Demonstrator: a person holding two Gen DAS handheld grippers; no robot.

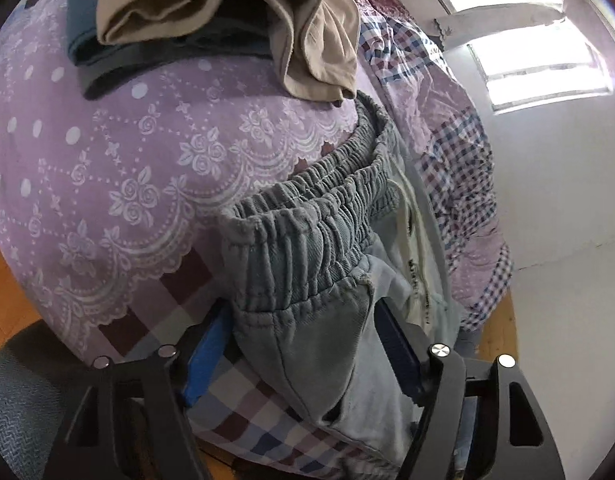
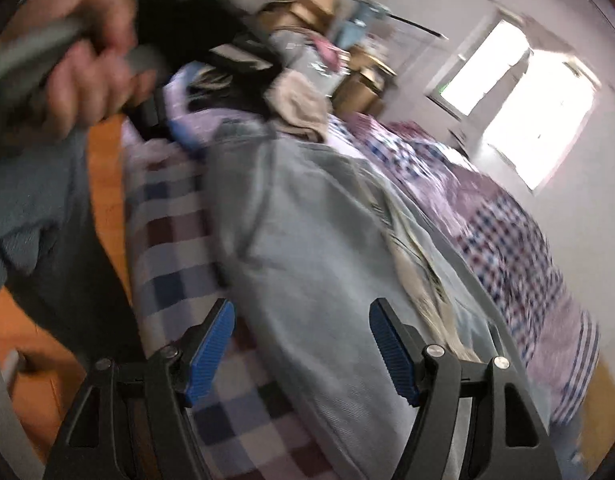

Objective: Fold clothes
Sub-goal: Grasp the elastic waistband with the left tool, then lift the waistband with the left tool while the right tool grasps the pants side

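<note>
Left wrist: left gripper (image 1: 303, 344) straddling grey-blue trousers (image 1: 307, 280) at elastic waistband (image 1: 307, 204), blue pads (image 1: 209, 352) apart, not visibly pinching. Right wrist: right gripper (image 2: 303, 356) gaping wide above trouser leg, holding nothing. Trousers lying on lilac bedspread (image 1: 127, 168). Likely soft, limp, light; taking hold best at waistband corners. Inner label (image 1: 411, 280) illegible.

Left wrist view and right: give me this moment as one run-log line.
stage: gripping | left gripper: jaws astride waistband of grey shorts, pads not clearly pressing | right gripper: open above shorts, blurred | bedspread: beneath
</note>
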